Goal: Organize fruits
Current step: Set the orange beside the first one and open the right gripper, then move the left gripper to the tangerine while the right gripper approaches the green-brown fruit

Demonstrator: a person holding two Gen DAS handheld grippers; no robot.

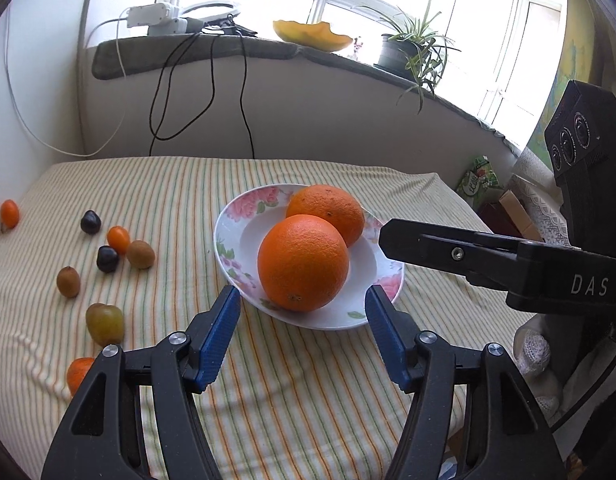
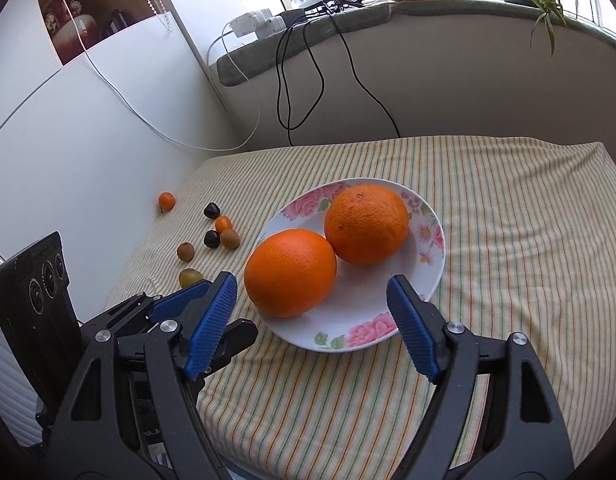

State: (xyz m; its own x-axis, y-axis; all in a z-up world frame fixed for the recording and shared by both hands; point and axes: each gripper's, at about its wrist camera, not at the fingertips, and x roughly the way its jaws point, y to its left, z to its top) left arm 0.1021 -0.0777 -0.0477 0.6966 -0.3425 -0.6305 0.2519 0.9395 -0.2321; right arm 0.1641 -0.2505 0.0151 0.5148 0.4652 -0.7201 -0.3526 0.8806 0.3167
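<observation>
I am holding both tools angled down toward the striped cloth-covered table (image 1: 292, 392), each one hovering near the closer edge of the white oval plate with pink flowers (image 1: 244, 220). My left gripper (image 1: 303, 306) is standing wide open, its blue ribbed pads (image 1: 220, 336) apart and pressing on nothing; the nearer large round orange (image 1: 303, 263) is sitting just beyond the tips, centred in the gap but not touched. My right gripper (image 2: 311, 298) is also gaping wide and empty, with the plate's near rim lying between its fingertips and that same orange just ahead of its left pad (image 2: 212, 320). The second large orange (image 2: 365, 224) is resting farther back on the plate, touching the first.

Off to the left of both tools, well apart from the plate, small loose fruits are lying on the cloth: two dark plum-coloured ones (image 1: 107, 259), brown kiwi-like ones (image 1: 140, 254), small orange ones (image 1: 118, 239), and a greenish-yellow one (image 1: 104, 323) closest to the left tool.
</observation>
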